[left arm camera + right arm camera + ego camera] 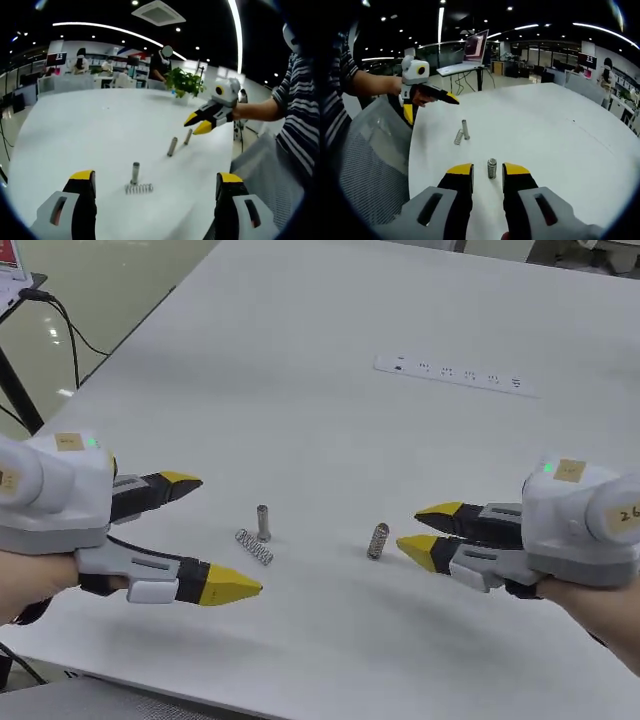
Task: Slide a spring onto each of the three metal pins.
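Left claw [210, 533]: jaws spread wide, holding nothing, hovering over the near left part of the white counter [330, 430]. Right claw [425, 528]: jaws parted by a narrow gap, also holding nothing. A bare pin [263, 522] stands upright between the two claws, nearer the left one. A loose spring [254, 546] lies on its side just beside the base of the bare pin. A second spring [378, 540], which appears to be seated on a pin, stands slightly tilted just ahead of the right claw's tips, not gripped.
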The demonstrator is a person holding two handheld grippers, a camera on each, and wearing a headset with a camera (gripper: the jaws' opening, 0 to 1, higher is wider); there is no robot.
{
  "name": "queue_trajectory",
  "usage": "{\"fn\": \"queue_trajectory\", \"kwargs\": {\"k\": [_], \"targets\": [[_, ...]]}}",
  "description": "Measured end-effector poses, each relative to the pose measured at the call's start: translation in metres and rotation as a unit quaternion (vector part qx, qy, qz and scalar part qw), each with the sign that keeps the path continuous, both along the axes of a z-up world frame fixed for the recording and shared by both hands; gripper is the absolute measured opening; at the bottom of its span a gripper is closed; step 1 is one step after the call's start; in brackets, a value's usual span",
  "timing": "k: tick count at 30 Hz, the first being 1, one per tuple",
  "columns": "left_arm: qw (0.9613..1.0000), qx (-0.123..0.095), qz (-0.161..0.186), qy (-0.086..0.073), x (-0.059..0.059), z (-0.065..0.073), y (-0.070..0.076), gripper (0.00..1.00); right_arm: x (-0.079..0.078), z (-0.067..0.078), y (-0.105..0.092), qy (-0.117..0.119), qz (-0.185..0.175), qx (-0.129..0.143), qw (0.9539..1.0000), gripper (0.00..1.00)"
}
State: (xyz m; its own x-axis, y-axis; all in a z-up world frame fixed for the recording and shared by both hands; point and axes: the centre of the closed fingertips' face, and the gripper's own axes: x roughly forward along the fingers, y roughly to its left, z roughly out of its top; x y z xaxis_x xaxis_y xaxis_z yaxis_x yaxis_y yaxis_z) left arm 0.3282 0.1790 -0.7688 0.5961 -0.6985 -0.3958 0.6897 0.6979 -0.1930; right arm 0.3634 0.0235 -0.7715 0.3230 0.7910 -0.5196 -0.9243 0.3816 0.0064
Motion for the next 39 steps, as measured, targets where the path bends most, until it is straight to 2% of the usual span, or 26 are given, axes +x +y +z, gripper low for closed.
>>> {"fn": "queue_trajectory", "kwargs": {"k": [7,11,17,20,27,33,39], "targets": [[1.0,0.002,-0.001,0.0,-0.002,-0.001,0.0,0.97,-0.008,-0.007,-0.014,-0.001,-0.008,-0.01,0.9999,0.2],[1.0,0.003,-0.001,0.001,-0.004,-0.003,0.002,0.97,-0.018,-0.012,-0.018,0.003,-0.005,-0.013,0.9999,0.18],[1.0,0.003,0.0,0.005,-0.007,-0.007,0.003,0.97,-0.026,-0.026,-0.023,0.018,-0.009,-0.023,0.9995,0.19],[1.0,0.003,-0.001,0.006,-0.008,-0.007,0.003,0.97,-0.03,-0.027,-0.022,0.022,-0.008,-0.024,0.9994,0.18],[1.0,0.004,0.002,0.003,-0.007,-0.005,0.005,0.96,-0.03,-0.022,-0.004,0.016,0.012,-0.026,0.9995,0.17],[1.0,0.004,0.003,0.003,-0.008,-0.004,0.008,0.96,-0.027,-0.015,0.026,0.007,0.037,-0.019,0.9991,0.17],[1.0,0.006,0.003,0.006,-0.011,-0.007,0.01,0.96,-0.03,-0.017,0.055,-0.004,0.079,-0.031,0.9964,0.17]]}}
